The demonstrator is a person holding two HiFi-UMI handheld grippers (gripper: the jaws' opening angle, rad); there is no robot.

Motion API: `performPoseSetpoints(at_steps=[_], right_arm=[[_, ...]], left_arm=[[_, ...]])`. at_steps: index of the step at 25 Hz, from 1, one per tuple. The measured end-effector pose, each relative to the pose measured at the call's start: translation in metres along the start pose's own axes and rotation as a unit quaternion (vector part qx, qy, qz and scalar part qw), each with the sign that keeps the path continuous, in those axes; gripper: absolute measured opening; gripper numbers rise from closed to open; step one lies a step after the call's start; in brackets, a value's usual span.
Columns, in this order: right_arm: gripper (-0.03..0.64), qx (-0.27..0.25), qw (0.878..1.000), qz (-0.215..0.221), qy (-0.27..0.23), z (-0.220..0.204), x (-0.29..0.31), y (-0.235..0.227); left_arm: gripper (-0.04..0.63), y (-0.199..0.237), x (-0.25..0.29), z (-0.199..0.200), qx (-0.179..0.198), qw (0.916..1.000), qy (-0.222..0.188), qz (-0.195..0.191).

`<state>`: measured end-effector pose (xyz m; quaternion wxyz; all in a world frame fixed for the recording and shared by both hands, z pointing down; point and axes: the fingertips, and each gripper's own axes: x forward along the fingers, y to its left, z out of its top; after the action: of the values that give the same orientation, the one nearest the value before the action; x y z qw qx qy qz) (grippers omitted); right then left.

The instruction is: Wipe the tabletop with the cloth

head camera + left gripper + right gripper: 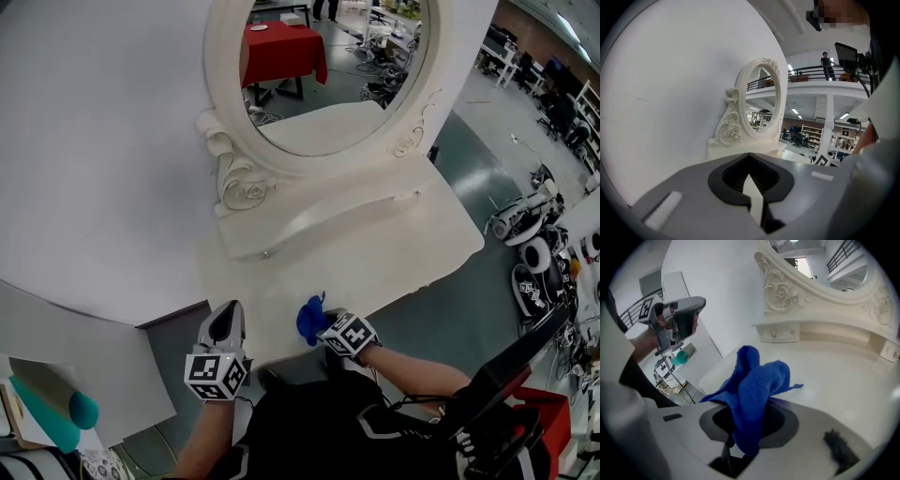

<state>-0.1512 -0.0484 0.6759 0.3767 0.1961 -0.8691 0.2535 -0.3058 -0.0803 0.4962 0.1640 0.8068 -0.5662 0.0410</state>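
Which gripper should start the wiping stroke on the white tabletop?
Right. The right gripper is shut on the blue terry cloth at the white tabletop's near edge; the left gripper holds nothing.

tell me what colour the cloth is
Blue; the cloth shows best in the right gripper view.
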Motion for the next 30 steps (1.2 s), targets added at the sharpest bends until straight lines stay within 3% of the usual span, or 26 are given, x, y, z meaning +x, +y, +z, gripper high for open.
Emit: performPoseSetpoints(at_steps=[7,15,21,30], right_arm=[[0.112,-0.011,0.998,-0.035,-0.045,0.076,-0.001,-0.064],[0.112,-0.005,0.996,-0.078,-0.038,0.115,0.032,-0.134],[0.112,0.013,0.996,-0.086,-0.029,0.109,0.047,-0.153],[0.112,0.041,0.996,-0.072,-0.026,0.055,0.022,-0.115]], left_arm=[[0.008,0.014,-0.007,0.005,0.000,0.9995,-0.002,0.032],[0.008,0.023,-0.009,0.005,-0.010,0.9981,-0.003,0.061],[0.006,0.029,-0.011,-0.001,-0.014,0.9973,0.008,0.071],[0.008,0.024,-0.002,0.000,-0.008,0.9988,0.008,0.047]])
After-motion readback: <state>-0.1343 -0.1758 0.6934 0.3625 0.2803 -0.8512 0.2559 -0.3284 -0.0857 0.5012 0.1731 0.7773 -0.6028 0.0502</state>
